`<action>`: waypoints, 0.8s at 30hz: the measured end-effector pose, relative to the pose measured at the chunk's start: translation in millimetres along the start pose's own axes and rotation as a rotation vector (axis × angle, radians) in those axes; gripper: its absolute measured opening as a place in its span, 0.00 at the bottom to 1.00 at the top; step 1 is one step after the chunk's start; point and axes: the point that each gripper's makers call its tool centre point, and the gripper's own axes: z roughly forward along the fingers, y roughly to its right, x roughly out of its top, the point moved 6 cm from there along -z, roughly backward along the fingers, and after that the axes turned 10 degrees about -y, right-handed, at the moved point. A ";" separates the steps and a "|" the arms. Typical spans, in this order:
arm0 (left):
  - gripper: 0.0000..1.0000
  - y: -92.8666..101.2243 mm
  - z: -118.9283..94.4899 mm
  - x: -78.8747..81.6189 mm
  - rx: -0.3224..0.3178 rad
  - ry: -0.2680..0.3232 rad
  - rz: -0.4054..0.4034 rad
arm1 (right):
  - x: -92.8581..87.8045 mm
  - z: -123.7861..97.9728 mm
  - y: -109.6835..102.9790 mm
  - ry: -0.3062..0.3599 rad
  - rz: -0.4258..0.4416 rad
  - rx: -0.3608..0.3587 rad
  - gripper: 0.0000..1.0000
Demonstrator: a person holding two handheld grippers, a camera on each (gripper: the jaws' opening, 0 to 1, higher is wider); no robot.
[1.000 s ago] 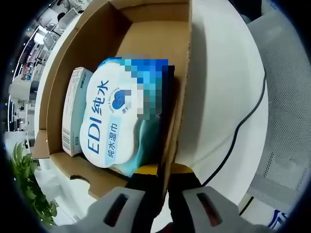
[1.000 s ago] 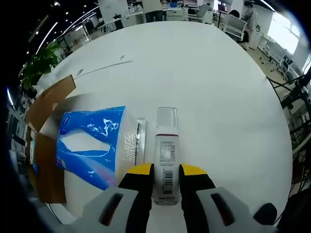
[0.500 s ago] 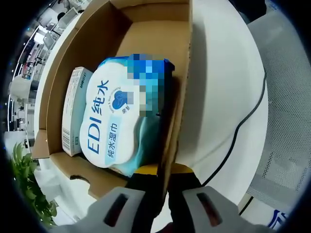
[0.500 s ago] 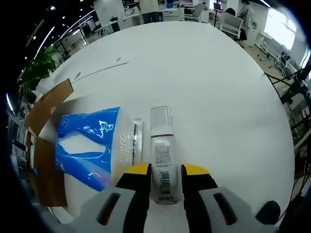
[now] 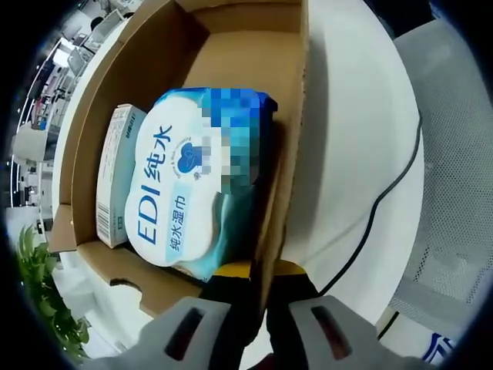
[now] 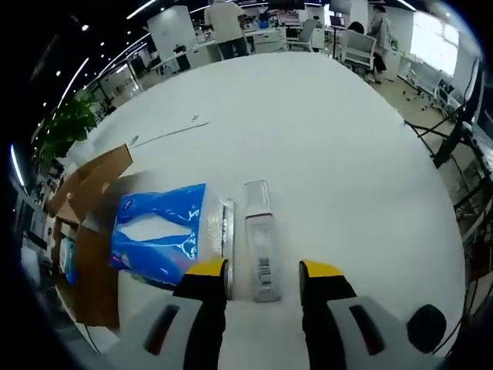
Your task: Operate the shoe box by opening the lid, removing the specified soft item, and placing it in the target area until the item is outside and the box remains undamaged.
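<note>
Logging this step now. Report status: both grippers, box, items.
Left gripper clamped on shoe box wall. Right gripper open, bottle lying between its jaws beside blue tissue pack. Wet wipes pack inside box.

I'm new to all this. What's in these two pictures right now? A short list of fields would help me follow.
Setting: white table in an open office
Box: brown cardboard shoe box, open
Inside box: wet wipes pack marked EDI, beside a small carton
Left gripper: jaws closed on the box's side wall
Out on table: blue tissue pack lying next to a clear bottle
Right gripper: jaws apart, either side of the bottle's near end, not squeezing it
Also seen: black cable, green plant
</note>
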 end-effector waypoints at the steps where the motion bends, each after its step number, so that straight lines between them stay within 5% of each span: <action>1: 0.03 0.0 0.1 -0.1 -0.002 0.001 0.002 | -5.6 -7.4 -5.4 0.011 0.011 0.009 0.35; 6: 0.02 -0.2 -0.4 -0.3 -0.003 0.002 0.006 | -34.3 -44.8 -27.6 0.031 -0.061 0.000 0.37; 15: 0.02 -0.3 -1.7 -1.3 0.003 0.006 0.013 | -44.6 -101.1 -50.0 0.168 -0.115 0.003 0.43; 24: 0.03 -1.4 -2.7 -2.4 0.015 0.019 0.015 | -62.2 -131.7 -71.6 0.207 -0.244 -0.041 0.42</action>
